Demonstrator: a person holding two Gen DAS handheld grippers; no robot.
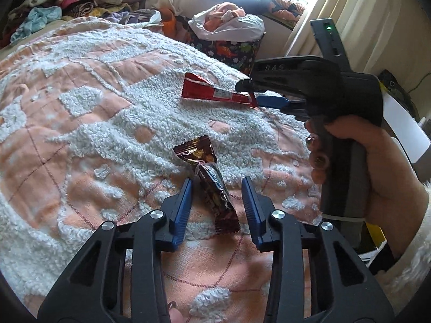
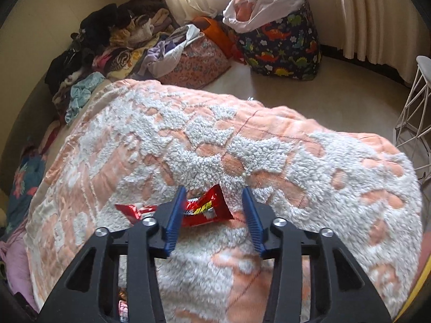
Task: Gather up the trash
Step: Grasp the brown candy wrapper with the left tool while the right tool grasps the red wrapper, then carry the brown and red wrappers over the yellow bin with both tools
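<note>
**Two wrappers on the bedspread, a gripper over each**

A dark brown candy wrapper (image 1: 208, 185), crinkled and twisted near its upper end, lies on the peach-and-white tufted bedspread (image 1: 80, 123) well in from its edges. A glossy red snack wrapper (image 2: 200, 210) with yellow lettering lies flat nearer the bedspread's far edge.

The lettering on both wrappers is too blurred to read. In the right wrist view, the red wrapper's middle is hidden behind a blue finger.

The left gripper (image 1: 217, 188) has its blue fingers (image 1: 183, 204) spread on either side of the brown wrapper, not pressing it. The right gripper (image 2: 214, 197) straddles one end of the red wrapper, fingers (image 2: 254, 220) apart; whether the left one touches it is unclear.
</note>
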